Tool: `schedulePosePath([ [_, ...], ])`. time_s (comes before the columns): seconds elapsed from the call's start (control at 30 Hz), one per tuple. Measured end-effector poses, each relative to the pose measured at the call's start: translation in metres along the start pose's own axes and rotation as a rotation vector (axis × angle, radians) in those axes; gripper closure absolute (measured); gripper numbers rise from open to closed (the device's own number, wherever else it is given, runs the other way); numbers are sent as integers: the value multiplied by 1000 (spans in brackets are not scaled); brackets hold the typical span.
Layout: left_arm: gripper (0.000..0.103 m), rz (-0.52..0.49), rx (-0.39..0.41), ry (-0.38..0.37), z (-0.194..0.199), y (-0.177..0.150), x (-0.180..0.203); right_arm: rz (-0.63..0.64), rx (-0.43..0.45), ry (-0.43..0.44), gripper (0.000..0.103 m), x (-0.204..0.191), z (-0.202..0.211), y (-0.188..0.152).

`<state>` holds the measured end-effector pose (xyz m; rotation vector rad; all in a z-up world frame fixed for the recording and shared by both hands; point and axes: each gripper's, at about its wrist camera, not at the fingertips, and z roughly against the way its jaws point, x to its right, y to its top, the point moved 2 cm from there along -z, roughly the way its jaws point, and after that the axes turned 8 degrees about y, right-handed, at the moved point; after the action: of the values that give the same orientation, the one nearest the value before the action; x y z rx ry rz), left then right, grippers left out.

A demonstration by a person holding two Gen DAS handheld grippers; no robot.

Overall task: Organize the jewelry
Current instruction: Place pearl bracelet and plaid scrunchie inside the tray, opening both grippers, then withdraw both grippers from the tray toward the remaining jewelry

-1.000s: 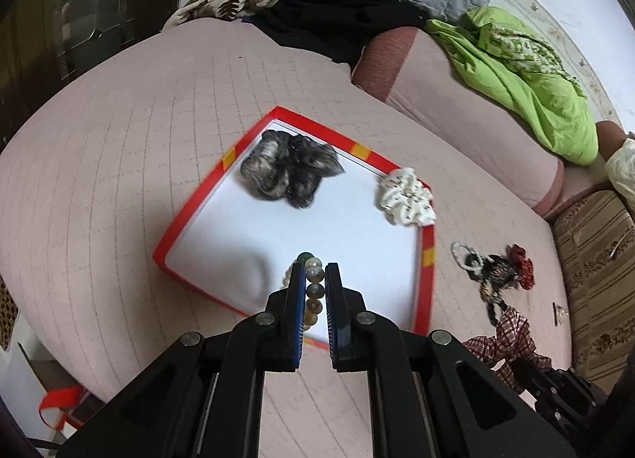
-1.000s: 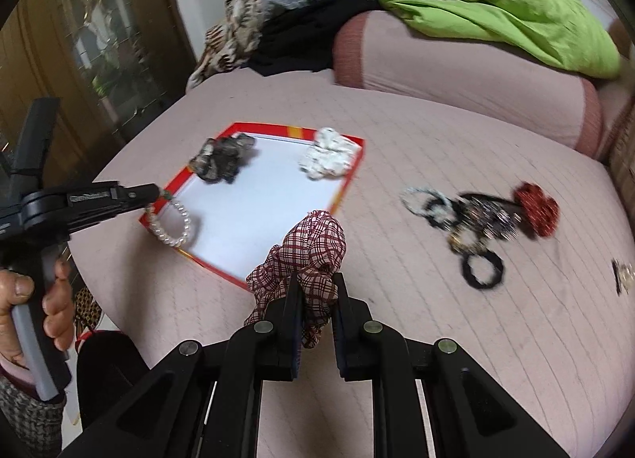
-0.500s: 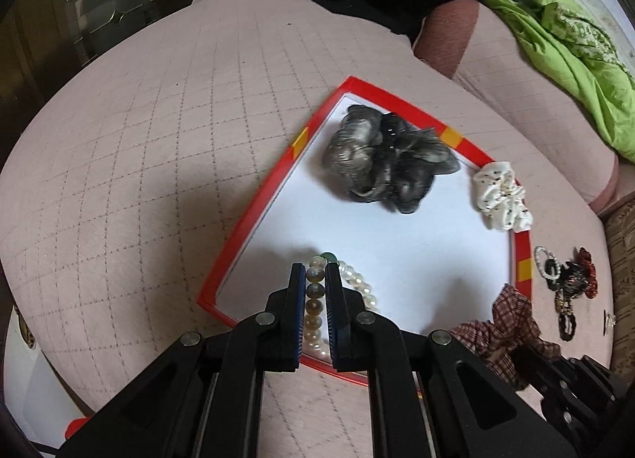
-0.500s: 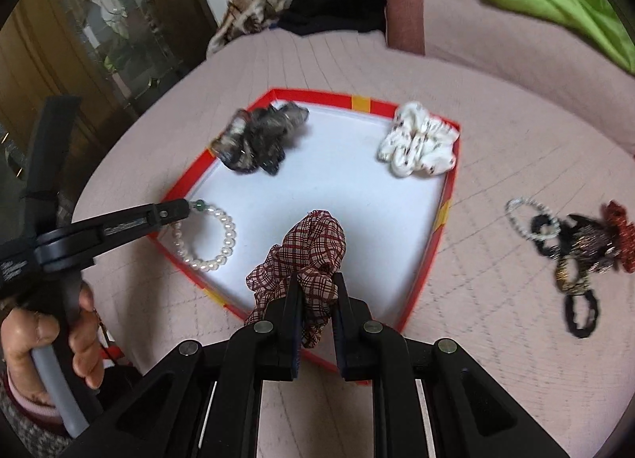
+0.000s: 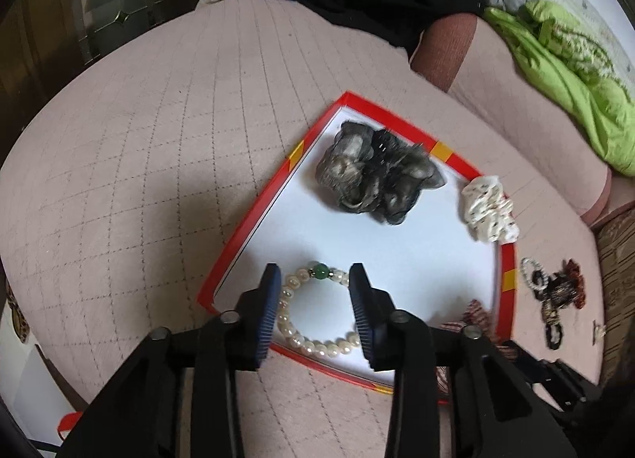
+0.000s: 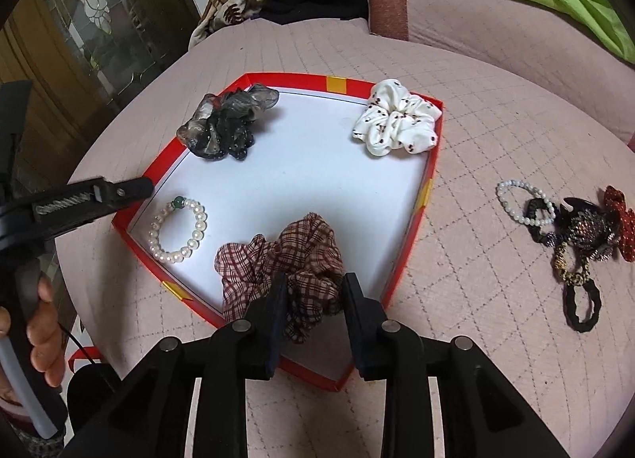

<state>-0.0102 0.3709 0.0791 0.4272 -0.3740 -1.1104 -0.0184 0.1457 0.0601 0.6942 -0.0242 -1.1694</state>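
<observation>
Releasing cleanly matters now: both jaws have just been opening. The right gripper [image 6: 311, 299] stands parted around the plaid scrunchie [image 6: 285, 255], the left gripper [image 5: 313, 291] around the pearl bracelet [image 5: 313, 311], both lying in the red tray [image 6: 416, 212]; lift straight up, snagging nothing.

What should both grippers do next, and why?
Probably lift away. The left gripper and right gripper have just been opening; the pearl bracelet and plaid scrunchie already lie in the red tray.
</observation>
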Motion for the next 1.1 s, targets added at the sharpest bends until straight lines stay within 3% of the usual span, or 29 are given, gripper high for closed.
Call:
schedulePosePath([
  [0.17, 66, 33, 33, -18, 24, -4, 1, -3, -5, -30, 73, 6, 5, -10],
  [0.47, 57, -43, 81, 30, 58, -27, 22, -21, 32, -42, 73, 11, 31, -19],
  [0.63, 49, -81, 121, 69, 73, -44, 30, -30, 63, -52, 61, 22, 58, -40],
  [0.83, 49, -126, 143, 68, 88, -58, 47, -69, 77, -99, 56, 54, 87, -73],
  [1.1, 48, -213, 156, 53, 99, -77, 79, -235, 116, -156, 53, 116, 124, -110],
])
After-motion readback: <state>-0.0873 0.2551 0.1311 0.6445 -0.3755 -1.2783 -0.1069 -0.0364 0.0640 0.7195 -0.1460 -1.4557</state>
